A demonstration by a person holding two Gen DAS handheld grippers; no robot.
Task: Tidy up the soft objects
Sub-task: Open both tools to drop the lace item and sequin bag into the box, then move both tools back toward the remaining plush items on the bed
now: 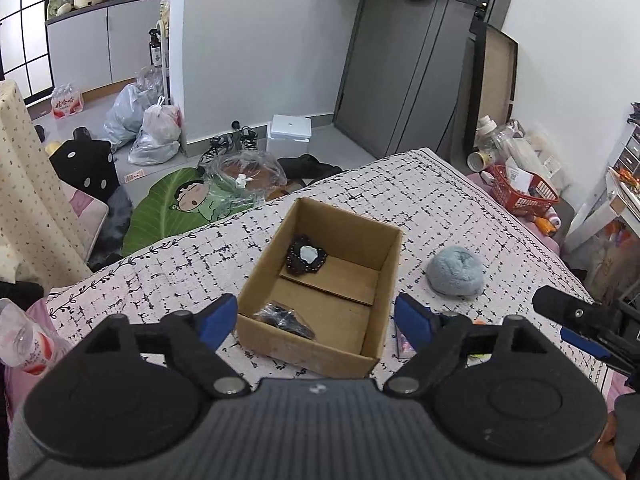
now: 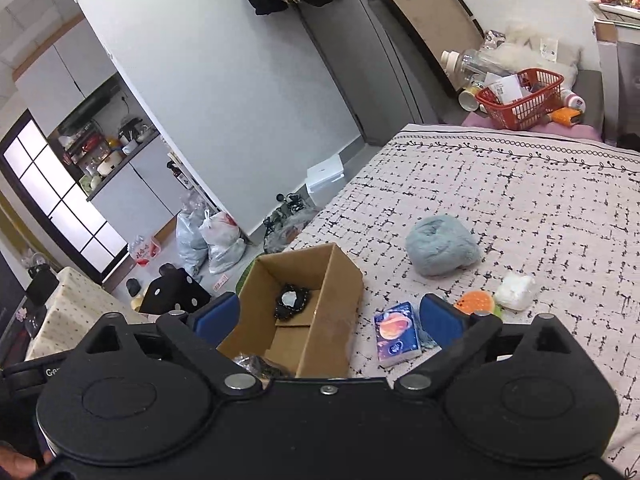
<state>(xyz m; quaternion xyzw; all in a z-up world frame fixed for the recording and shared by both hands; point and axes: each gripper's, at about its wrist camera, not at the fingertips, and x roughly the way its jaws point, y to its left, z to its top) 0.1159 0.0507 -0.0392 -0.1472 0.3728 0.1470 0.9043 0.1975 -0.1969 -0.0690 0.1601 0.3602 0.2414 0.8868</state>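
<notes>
An open cardboard box (image 1: 256, 280) (image 2: 340, 280) stands on the checked bedspread. Inside it lie a black frilly pad with a pale centre (image 1: 307, 258) (image 2: 292, 300) and a dark crumpled item (image 1: 286, 320) at the near end. A fluffy blue-grey ball (image 1: 456, 272) (image 2: 440, 244) rests to the box's right. My left gripper (image 1: 316, 316) hovers over the box's near end, open with nothing between its pads. My right gripper (image 2: 330, 318) is open too, above the box's right wall; its finger (image 1: 568, 312) shows at the left view's right edge. A blue tissue pack (image 2: 396, 334), an orange toy (image 2: 476, 302) and a white soft lump (image 2: 516, 290) lie nearby.
A red basket (image 2: 520, 100) (image 1: 520, 192) with bottles sits past the bed's far corner. On the floor to the left are plastic bags (image 1: 156, 132), a green leaf mat (image 1: 172, 208) and a white box (image 1: 290, 132). A spotted cloth (image 1: 32, 184) hangs left.
</notes>
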